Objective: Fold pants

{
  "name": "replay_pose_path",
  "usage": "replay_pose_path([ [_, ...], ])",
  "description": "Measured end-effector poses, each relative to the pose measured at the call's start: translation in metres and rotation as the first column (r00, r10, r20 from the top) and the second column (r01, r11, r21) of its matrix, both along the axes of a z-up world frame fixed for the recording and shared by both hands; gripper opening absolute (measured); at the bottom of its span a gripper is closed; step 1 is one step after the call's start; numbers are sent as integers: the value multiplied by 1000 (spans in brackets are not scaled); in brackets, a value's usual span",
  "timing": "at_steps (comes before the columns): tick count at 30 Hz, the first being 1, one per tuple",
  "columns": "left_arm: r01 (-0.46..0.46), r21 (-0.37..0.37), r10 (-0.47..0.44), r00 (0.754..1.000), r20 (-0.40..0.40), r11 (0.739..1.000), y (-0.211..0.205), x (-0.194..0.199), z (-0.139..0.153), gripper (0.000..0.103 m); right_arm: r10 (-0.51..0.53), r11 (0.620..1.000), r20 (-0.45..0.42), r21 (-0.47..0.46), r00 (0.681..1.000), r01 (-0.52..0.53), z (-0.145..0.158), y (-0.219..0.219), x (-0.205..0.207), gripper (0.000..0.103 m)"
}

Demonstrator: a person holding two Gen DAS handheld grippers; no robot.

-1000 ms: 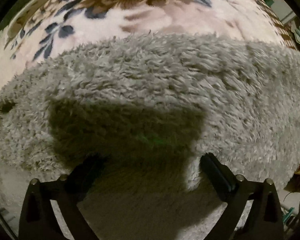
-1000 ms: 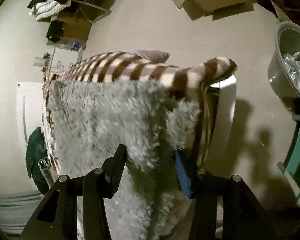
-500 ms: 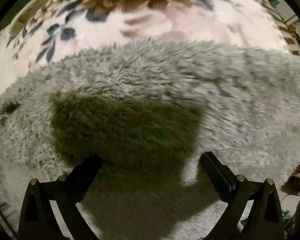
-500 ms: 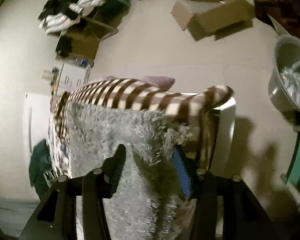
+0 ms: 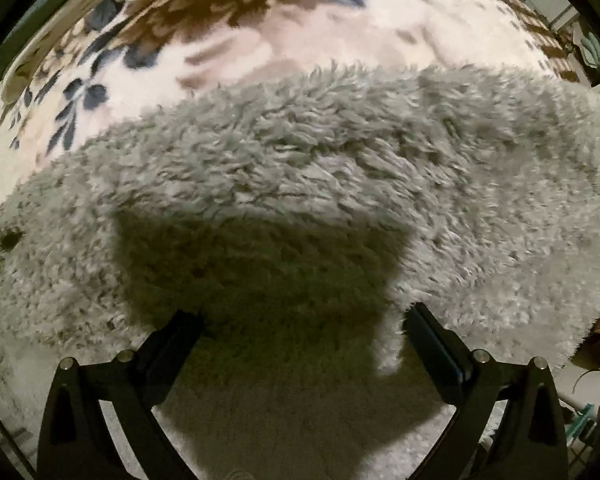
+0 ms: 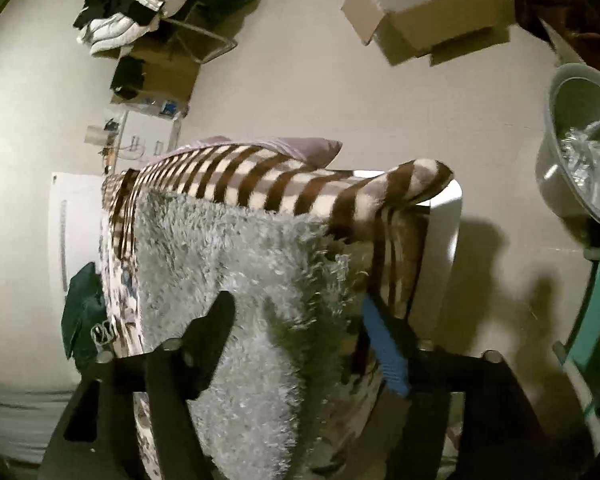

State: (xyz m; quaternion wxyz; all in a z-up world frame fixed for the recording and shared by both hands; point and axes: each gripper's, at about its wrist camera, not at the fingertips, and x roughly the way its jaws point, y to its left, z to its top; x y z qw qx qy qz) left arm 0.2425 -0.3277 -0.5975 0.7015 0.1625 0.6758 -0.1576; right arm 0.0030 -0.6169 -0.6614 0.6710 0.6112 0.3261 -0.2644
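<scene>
On floral blanket [image 5: 260,40]: grey fleece pants [image 5: 320,168], laid flat, fold apparently unfinished. Left gripper [image 5: 300,328] spread above them; right gripper [image 6: 296,320] spread astride hem, 6 o'clock.

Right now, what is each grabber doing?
Left gripper: open, hovering over the fuzzy grey pants.
Right gripper: open, fingers straddling the fuzzy grey pants; no clamp visible.

Your left gripper [image 5: 300,328] sits over the pants [image 5: 300,184], blanket [image 5: 284,36] lying beyond them. Your right gripper [image 6: 296,320] has the pants [image 6: 236,272] between its fingers; blanket [image 6: 268,184] ahead, cardboard box [image 6: 428,20] far ahead-right, basin [image 6: 580,152] to the right, clothes pile [image 6: 136,8] far ahead-left.
</scene>
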Motion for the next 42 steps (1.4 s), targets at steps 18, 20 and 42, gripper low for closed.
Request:
replay_pose_path([
  [18, -58, 4, 58, 998, 17, 998, -5, 34, -35, 103, 5, 999, 138, -34, 990, -1, -21, -15, 42, 48],
  [20, -60, -3, 60, 998, 26, 998, -2, 27, -34, 103, -20, 1000, 202, -2, 979, 21, -24, -18, 41, 51],
  [42, -184, -162, 188, 982, 9, 969, 66, 14, 52, 103, 134, 983, 269, -159, 954, -94, 47, 16, 85, 19],
])
